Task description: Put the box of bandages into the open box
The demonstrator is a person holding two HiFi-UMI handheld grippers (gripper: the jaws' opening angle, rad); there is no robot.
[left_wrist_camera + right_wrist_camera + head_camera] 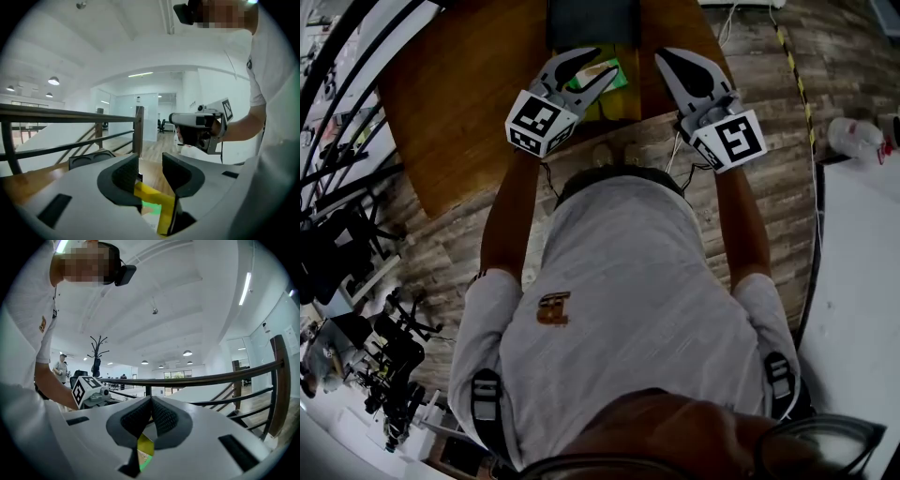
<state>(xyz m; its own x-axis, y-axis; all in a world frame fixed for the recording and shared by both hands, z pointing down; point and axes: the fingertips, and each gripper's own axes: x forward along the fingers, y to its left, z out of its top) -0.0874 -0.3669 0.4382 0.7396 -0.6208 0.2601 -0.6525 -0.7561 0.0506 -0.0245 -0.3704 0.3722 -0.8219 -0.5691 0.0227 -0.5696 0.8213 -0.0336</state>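
The box of bandages (620, 82), yellow with a green and white face, lies at the near edge of the wooden table (459, 103). My left gripper (605, 71) straddles it, and the box (152, 198) fills the gap low between the jaws, touching both of them. The gripper's tips (151, 161) stand apart above it. The open box (591, 21), dark, sits just beyond on the table. Just right of the bandage box, my right gripper (667, 58) is shut with nothing between its pads. A sliver of the yellow box (145, 446) shows beneath those shut jaws (151, 401).
The person stands at the table's near edge on a plank floor. A white surface (862, 281) with a plastic bottle (853, 136) lies to the right. Dark stands and gear (356, 234) crowd the left. A railing (253, 373) runs behind.
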